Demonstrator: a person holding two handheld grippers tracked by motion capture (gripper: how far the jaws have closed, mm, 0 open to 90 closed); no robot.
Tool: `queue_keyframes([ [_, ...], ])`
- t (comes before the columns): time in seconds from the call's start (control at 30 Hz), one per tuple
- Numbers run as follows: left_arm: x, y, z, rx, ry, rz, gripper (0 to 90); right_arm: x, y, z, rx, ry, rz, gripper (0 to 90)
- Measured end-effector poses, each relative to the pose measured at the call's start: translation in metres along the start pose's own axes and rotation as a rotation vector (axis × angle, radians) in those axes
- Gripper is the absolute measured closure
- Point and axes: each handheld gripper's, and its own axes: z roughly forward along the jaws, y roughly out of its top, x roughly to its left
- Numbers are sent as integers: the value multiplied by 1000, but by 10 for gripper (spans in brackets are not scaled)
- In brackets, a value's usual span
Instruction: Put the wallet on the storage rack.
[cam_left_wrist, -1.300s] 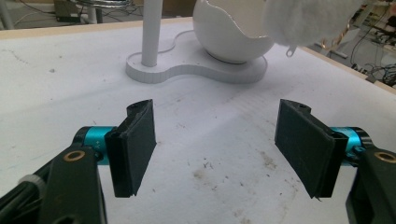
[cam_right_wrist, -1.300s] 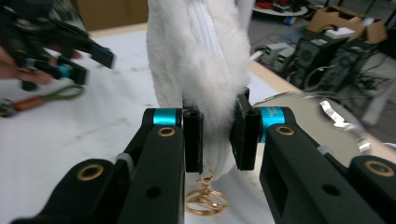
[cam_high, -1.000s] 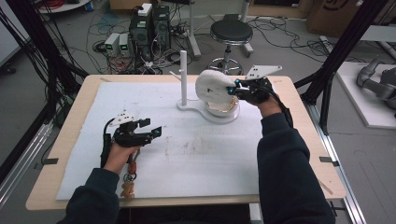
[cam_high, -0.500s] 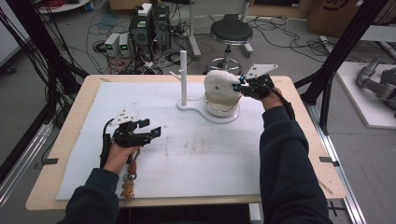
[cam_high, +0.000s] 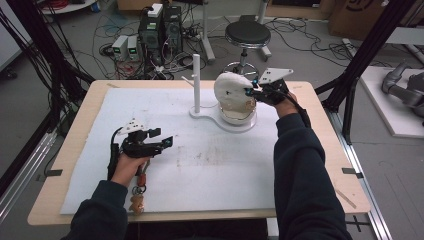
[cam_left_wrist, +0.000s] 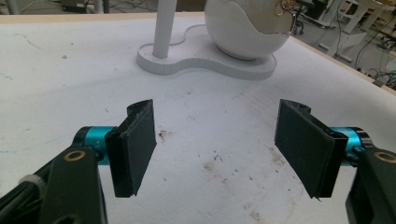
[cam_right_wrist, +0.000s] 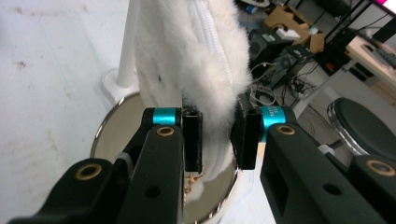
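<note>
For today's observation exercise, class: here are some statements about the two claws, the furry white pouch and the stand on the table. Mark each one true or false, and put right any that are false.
1. The right claw is clamped on the furry white pouch. True.
2. The left claw holds the pouch too. False: its jaws stand wide apart over the white mat with nothing between them.
3. The pouch is over the shiny bowl on the white stand. True.
4. The stand's white post lies flat on the table. False: it stands upright.
5. The pouch has a zip. True.
</note>
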Motion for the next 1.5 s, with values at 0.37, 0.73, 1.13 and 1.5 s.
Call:
queue_keyframes([
  [0.37, 0, -1, 0, -1, 7, -5, 293, 9, -32, -2, 135, 3, -39, 775],
  [0.73, 2, -1, -4, -7, 13, -14, 293, 17, -17, 6, 51, 20, 137, 499],
  [1.13, 2, -1, -6, -15, 15, -14, 294, 25, -12, 14, 7, 73, 239, 656],
  [1.5, 9, 2, -24, -44, 138, 25, 179, 39, -41, -47, 67, -46, 399, 296],
])
